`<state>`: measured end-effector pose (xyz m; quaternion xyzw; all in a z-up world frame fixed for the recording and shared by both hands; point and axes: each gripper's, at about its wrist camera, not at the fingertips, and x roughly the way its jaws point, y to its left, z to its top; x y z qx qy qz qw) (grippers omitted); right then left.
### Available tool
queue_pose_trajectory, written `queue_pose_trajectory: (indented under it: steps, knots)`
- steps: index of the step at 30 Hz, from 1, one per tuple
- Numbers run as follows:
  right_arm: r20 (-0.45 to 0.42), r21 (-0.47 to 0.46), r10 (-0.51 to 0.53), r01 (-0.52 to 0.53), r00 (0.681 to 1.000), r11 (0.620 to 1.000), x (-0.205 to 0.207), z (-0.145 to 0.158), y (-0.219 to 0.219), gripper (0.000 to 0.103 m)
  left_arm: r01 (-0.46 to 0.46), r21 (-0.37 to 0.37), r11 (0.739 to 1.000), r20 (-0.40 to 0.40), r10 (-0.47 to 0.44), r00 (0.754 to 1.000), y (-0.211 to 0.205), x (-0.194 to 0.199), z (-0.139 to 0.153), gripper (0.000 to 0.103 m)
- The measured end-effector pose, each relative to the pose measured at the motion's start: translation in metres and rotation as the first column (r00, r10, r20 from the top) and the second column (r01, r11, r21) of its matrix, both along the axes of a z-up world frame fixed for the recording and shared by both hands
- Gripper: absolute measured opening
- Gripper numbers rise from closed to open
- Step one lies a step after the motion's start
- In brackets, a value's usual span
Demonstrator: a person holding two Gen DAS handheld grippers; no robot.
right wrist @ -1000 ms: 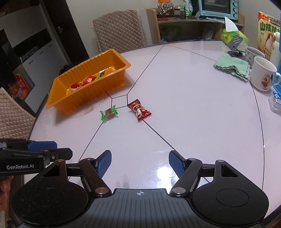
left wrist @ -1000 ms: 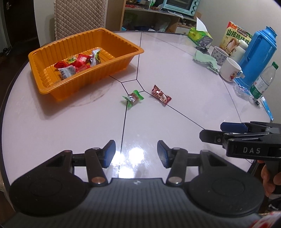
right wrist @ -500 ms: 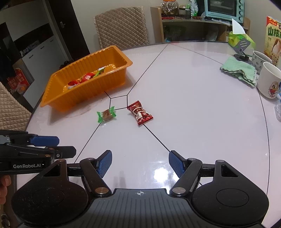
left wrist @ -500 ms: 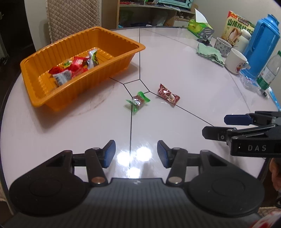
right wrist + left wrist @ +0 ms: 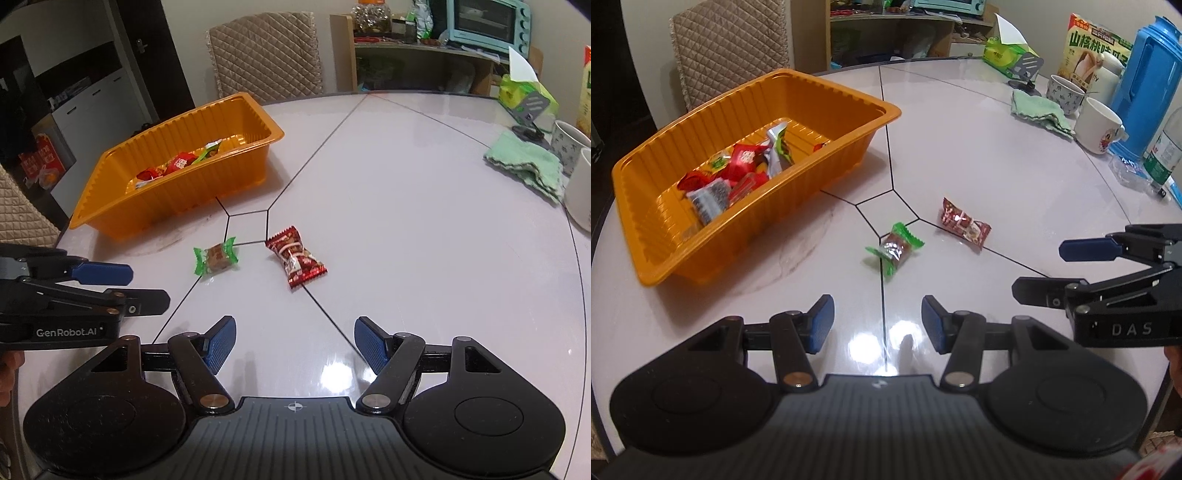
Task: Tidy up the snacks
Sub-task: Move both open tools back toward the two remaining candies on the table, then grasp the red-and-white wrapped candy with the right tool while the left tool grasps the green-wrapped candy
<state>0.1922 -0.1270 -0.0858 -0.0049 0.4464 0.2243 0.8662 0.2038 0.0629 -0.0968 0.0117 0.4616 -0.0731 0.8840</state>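
Approach step. Left gripper (image 5: pixel 878 324) and right gripper (image 5: pixel 294 345) both empty, jaws apart, right wider. Green-wrapped candy (image 5: pixel 894 248) and red packet (image 5: pixel 295 256) lie on table (image 5: pixel 406 206), near orange tray (image 5: pixel 701 236). Next: lower, straddle, close.

The light is indoor and comes from above; it gives bright white glare spots on the glossy table (image 5: pixel 979 158) near the camera in both views. Soft shadows lie under the orange tray (image 5: pixel 827 177). Fisheye bending curves the table's edges. Corners are dark. The pictures are mostly sharp.
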Motion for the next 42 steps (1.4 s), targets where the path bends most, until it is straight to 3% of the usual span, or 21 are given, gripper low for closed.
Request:
queue_pose_trajectory:
  steps: [14, 31, 34, 36, 42]
  knots:
    - [0.068, -0.062, 0.076, -0.071, 0.995, 0.996, 0.032, -0.022, 0.018, 0.07, 0.058, 0.031, 0.998, 0.003, -0.058, 0.998, -0.004, 0.033, -0.016, 0.048]
    - [0.123, -0.111, 0.187, -0.174, 0.975, 0.978, 0.058, -0.04, 0.039, 0.044, 0.061, 0.022, 0.998, -0.003, -0.061, 0.998, -0.003, 0.047, -0.021, 0.048]
    - [0.129, -0.112, 0.199, -0.185, 0.971, 0.976, 0.059, -0.04, 0.042, 0.037, 0.062, 0.023, 0.998, -0.004, -0.062, 0.998, -0.003, 0.049, -0.021, 0.048]
    - [0.131, -0.114, 0.201, -0.187, 0.971, 0.976, 0.06, -0.039, 0.043, 0.027, 0.065, 0.026, 0.998, -0.004, -0.064, 0.998, -0.003, 0.05, -0.021, 0.048]
    - [0.121, -0.12, 0.189, -0.175, 0.975, 0.977, 0.06, -0.038, 0.043, 0.025, 0.092, 0.039, 0.995, 0.001, -0.092, 0.996, -0.006, 0.054, -0.023, 0.048]
